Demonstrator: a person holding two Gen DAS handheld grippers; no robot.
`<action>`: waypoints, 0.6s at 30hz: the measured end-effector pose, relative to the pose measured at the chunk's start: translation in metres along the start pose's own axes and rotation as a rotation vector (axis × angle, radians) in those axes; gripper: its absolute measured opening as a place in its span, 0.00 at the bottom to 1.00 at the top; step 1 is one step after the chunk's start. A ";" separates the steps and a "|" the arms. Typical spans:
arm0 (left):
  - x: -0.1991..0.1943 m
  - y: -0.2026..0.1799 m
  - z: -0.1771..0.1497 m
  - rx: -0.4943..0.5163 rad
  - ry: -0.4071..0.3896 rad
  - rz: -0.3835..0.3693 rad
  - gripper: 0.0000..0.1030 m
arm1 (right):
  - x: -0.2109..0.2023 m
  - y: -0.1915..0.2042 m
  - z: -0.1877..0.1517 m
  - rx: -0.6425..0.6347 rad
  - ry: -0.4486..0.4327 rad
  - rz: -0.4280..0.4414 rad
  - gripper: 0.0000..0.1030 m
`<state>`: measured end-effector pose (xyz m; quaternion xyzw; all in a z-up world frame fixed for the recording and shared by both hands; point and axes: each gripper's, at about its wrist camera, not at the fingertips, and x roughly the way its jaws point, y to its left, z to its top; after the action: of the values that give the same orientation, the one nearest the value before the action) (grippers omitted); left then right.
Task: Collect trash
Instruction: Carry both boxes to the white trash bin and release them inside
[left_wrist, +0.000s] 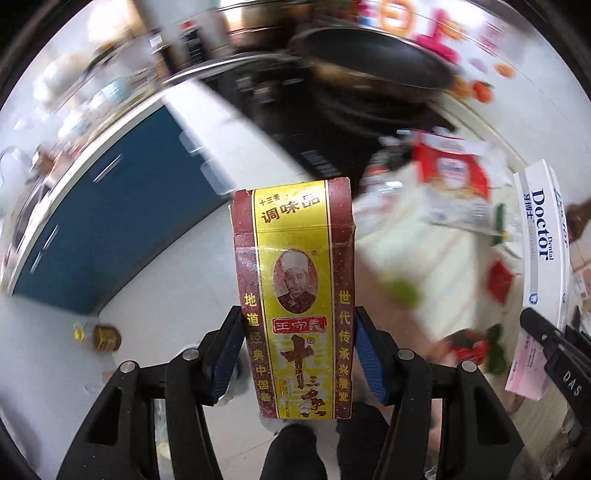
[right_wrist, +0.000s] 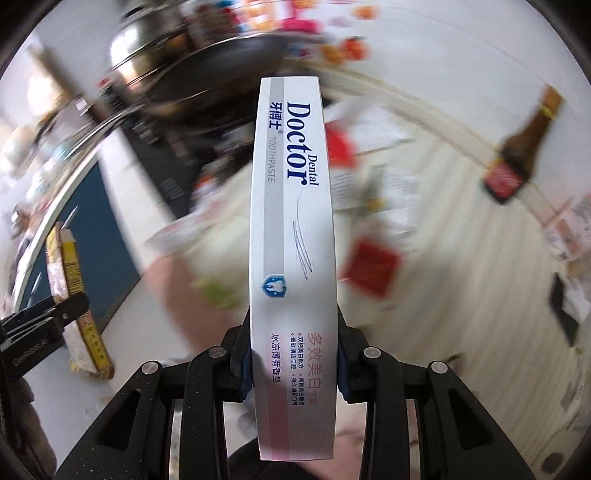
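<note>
My left gripper (left_wrist: 297, 332) is shut on a red and yellow spice box (left_wrist: 293, 266), held upright in the air above the floor. My right gripper (right_wrist: 293, 332) is shut on a long white Dental Doctor toothpaste box (right_wrist: 293, 206). The toothpaste box also shows at the right of the left wrist view (left_wrist: 543, 254), with the right gripper's finger below it. The spice box also shows at the left of the right wrist view (right_wrist: 74, 288). Blurred wrappers and packets (left_wrist: 454, 181) lie on the pale wood counter (right_wrist: 461, 258) behind both boxes.
A black wok (left_wrist: 373, 59) and a steel pot (right_wrist: 147, 33) sit on a black stove at the back. A brown sauce bottle (right_wrist: 521, 147) lies on the counter at right. A blue cabinet front (left_wrist: 110, 221) stands at left. A small bottle (left_wrist: 99, 336) lies on the white floor.
</note>
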<state>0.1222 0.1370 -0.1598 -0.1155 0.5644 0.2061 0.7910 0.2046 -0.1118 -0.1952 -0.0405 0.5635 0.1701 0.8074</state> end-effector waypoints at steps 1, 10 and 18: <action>0.000 0.022 -0.007 -0.030 0.004 0.009 0.53 | 0.002 0.018 -0.005 -0.023 0.005 0.011 0.35; 0.038 0.198 -0.085 -0.280 0.097 0.067 0.53 | 0.054 0.205 -0.072 -0.265 0.133 0.136 0.35; 0.162 0.334 -0.186 -0.543 0.308 0.117 0.53 | 0.187 0.329 -0.160 -0.423 0.372 0.216 0.35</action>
<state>-0.1423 0.3880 -0.3576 -0.3198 0.6075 0.3744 0.6232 0.0132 0.1983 -0.3841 -0.1781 0.6549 0.3582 0.6411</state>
